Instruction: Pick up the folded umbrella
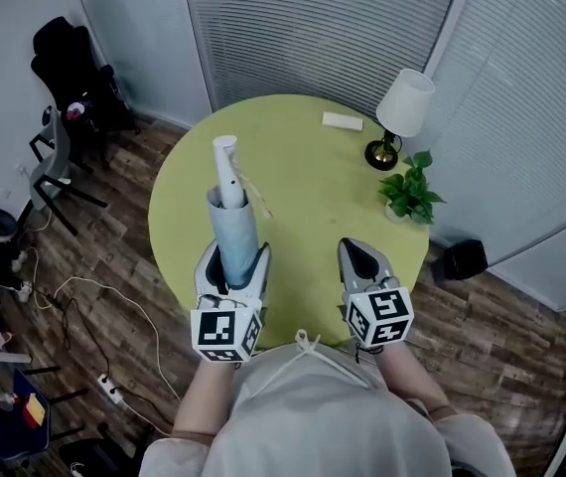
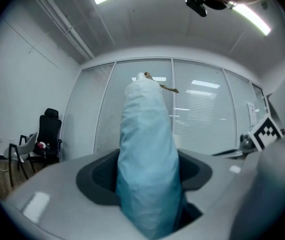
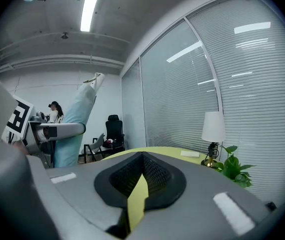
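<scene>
The folded umbrella (image 1: 233, 222) is light blue with a white handle end (image 1: 224, 159). It stands tilted above the round yellow-green table (image 1: 303, 182), clear of its top. My left gripper (image 1: 234, 258) is shut on the umbrella's lower part, and the blue fabric (image 2: 147, 159) fills the space between its jaws. My right gripper (image 1: 360, 254) hovers to the right over the table's near edge, its jaws drawn together with nothing held (image 3: 140, 186). In the right gripper view the umbrella (image 3: 76, 121) slants up at the left.
At the table's far right stand a white-shaded lamp (image 1: 400, 115) and a small potted plant (image 1: 411, 194); a flat white box (image 1: 343, 120) lies at the far edge. Black chairs (image 1: 72, 73) and floor cables with a power strip (image 1: 110, 392) are at left.
</scene>
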The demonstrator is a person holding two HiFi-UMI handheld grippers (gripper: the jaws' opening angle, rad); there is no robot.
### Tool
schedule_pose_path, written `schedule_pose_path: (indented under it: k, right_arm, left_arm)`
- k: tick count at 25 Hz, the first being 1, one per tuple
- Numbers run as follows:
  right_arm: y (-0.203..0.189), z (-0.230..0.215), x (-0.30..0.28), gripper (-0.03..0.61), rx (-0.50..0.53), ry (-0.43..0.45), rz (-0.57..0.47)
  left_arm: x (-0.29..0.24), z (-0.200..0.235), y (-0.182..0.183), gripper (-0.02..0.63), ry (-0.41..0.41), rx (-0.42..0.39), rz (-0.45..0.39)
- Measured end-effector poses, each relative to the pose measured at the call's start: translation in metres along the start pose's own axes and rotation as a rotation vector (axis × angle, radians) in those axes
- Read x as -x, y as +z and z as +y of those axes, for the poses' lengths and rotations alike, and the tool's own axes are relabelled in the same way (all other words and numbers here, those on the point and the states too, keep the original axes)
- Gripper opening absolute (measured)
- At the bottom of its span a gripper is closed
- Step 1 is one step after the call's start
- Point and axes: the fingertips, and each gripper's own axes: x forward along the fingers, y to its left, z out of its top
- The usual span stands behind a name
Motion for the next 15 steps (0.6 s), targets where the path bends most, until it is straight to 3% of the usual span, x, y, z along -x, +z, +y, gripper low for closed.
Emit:
schedule_pose_path:
  k: [15]
  right_arm:
    - [0.004,0.019,-0.006,-0.002,0.047,0.053,-0.017]
  left_arm:
    - [-0.001,0.001,-0.001,0.307,0.03,-0.009,0.003]
